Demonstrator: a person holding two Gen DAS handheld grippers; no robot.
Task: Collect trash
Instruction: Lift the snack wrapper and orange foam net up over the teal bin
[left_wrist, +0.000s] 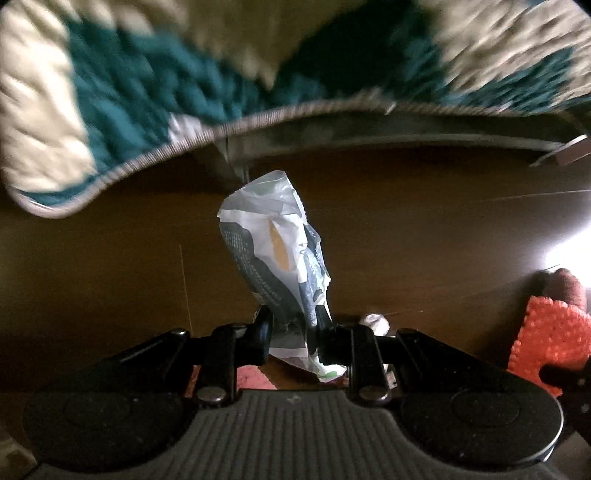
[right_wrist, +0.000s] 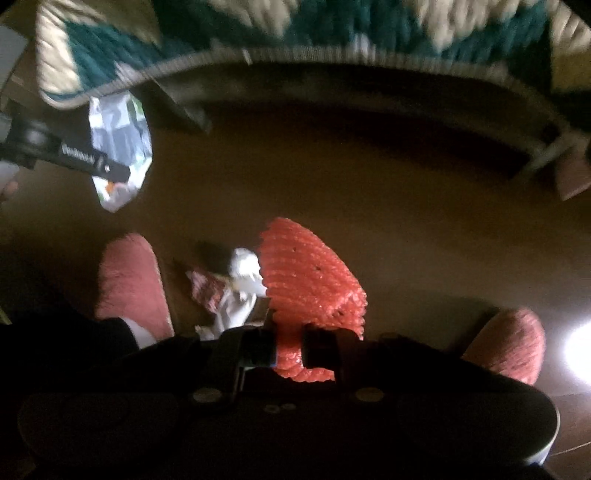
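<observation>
Two claws, two bits of trash, both lifted clear of the brown floor (left_wrist: 92, 266). The left claw (left_wrist: 293, 334) is pinching a crumpled white-and-grey wrapper (left_wrist: 273, 251) by its lower end, so most of it sticks out past the fingertips. The right claw (right_wrist: 288, 345) is pressed tight on a piece of orange-red foam netting (right_wrist: 310, 273), again by one edge only.

What worries me is that both holds are on thin, floppy corners. The wrapper is slick plastic (looks like a snack bag), and a quick swing could let it slide out. The netting is springy and could pop free the same way. Anything dropped lands back on the floor near the pink slippers (right_wrist: 129, 280), where it may get stepped on.

There's still more to collect, I'd say: a white crumpled scrap (right_wrist: 240, 291) lies on the floor between the slippers, just left of the netting in the right wrist view, with something pinkish and patterned beside it.

Hard to make out is pretty much the whole top of both views. The teal-and-cream rug (left_wrist: 122, 92) is smeared by blur. The dark strip under its edge could be furniture or shadow; I can't tell. No bin shows anywhere, and glare washes out the right side.
</observation>
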